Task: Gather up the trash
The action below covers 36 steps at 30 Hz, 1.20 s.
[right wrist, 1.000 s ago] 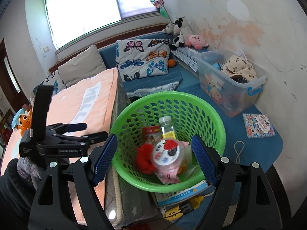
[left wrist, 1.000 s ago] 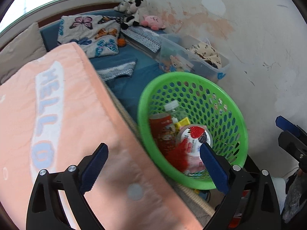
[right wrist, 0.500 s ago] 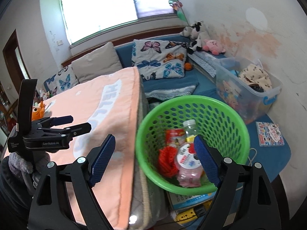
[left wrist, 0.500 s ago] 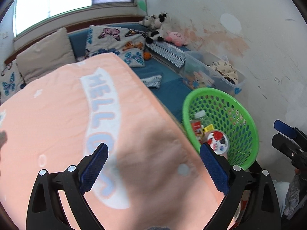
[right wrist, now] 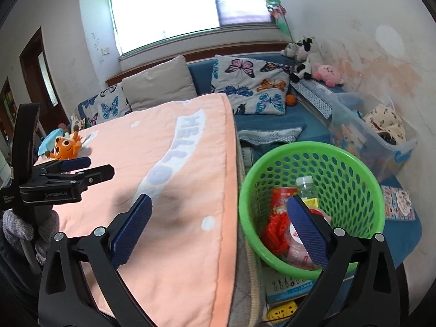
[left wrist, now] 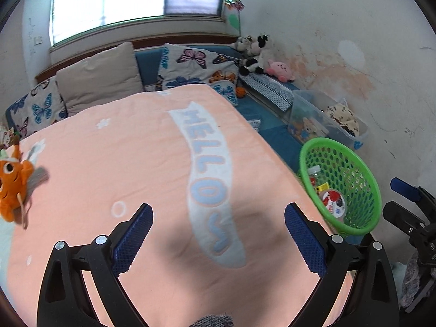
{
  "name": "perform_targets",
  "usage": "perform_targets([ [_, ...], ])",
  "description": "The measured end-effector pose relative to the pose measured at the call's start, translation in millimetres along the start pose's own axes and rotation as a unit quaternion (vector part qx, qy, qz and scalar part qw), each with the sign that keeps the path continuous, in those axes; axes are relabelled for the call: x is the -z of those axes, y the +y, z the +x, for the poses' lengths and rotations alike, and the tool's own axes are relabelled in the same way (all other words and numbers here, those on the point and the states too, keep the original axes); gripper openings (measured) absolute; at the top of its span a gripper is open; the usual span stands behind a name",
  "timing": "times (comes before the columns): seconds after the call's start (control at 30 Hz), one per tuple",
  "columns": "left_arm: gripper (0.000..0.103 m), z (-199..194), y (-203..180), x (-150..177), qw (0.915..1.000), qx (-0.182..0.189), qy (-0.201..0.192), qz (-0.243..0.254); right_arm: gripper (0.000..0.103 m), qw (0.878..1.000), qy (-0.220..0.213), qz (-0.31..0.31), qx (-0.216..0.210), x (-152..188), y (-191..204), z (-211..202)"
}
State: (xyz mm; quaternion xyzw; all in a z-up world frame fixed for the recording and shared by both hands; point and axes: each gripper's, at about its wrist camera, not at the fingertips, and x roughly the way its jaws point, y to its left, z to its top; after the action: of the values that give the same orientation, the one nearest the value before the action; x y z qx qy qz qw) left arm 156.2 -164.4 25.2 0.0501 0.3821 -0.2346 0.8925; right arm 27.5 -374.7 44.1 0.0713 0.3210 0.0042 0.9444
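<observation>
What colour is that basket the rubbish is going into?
Bright green, with holes all over its wall. The basket shows best in the right wrist view.

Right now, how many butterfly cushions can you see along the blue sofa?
2. One butterfly cushion leans on the sofa back near the plush toys; the other sits at the far left, beside the plain beige cushion. The peach blanket may hide more.

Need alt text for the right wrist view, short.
Open right tongs, jaws still opening with nothing between them, straddle the edge of a peach HELLO blanket and a green basket holding a bottle, a red can and wrappers. The left tongs hover over the blanket near an orange plush toy; butterfly pillows lie behind.
</observation>
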Motion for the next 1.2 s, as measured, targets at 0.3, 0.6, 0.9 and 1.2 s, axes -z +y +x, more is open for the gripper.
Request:
perform_targets([
  [0.3, 0.094, -21, 32, 14, 0.9993, -0.029, -0.012, -0.021, 0.099, 1.000, -0.009, -0.021, -0.007, 0, 24, 4],
  [0.6, 0.094, -40, 66, 34, 0.9969, -0.061, -0.017, -0.047, 0.099, 0.998, -0.008, -0.050, -0.020, 4, 59, 13],
  [0.9, 0.094, -57, 96, 54, 0.9929, -0.095, -0.021, -0.068, 0.099, 0.997, -0.002, -0.071, -0.035, 12, 84, 32],
  [1.2, 0.094, -69, 125, 76, 0.9874, -0.125, -0.023, -0.095, 0.099, 0.995, -0.004, -0.078, -0.056, 16, 107, 42],
])
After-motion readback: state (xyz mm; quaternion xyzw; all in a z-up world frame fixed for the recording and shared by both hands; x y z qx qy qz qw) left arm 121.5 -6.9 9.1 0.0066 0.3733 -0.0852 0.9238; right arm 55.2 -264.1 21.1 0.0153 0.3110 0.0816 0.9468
